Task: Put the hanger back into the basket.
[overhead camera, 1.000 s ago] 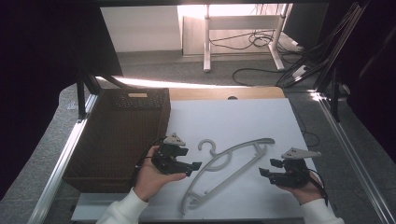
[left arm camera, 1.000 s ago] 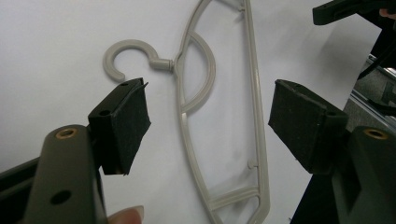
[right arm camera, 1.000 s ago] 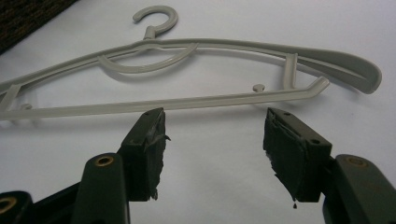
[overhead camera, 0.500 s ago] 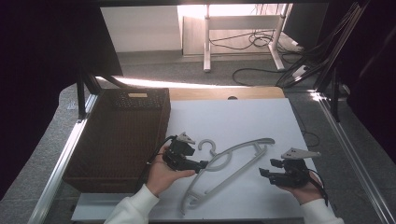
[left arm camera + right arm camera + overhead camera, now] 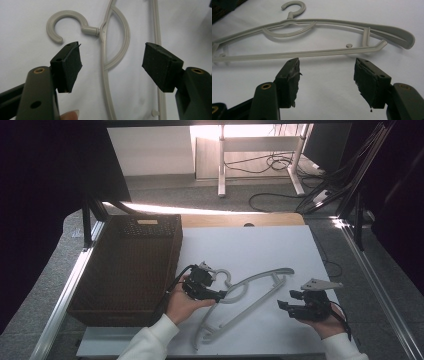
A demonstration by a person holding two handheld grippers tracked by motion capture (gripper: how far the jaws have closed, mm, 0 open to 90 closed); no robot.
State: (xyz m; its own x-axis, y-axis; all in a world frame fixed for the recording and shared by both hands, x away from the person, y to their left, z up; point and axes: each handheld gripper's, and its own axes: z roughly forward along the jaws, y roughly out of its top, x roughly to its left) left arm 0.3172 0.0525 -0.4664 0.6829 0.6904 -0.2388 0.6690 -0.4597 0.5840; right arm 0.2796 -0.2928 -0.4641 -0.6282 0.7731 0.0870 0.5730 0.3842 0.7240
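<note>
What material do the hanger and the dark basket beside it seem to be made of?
The hanger looks like moulded plastic, pale grey and smooth with a matt finish: hook, arms and small pegs appear cast in one piece. The basket seems woven, perhaps wicker or rattan, dark brown: its walls show a fine regular weave. Which fibre it is cannot be told.

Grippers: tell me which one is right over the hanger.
The left gripper: its open jaws straddle the grey hanger just below the hook. The right gripper, also open, stays beside the hanger.
</note>
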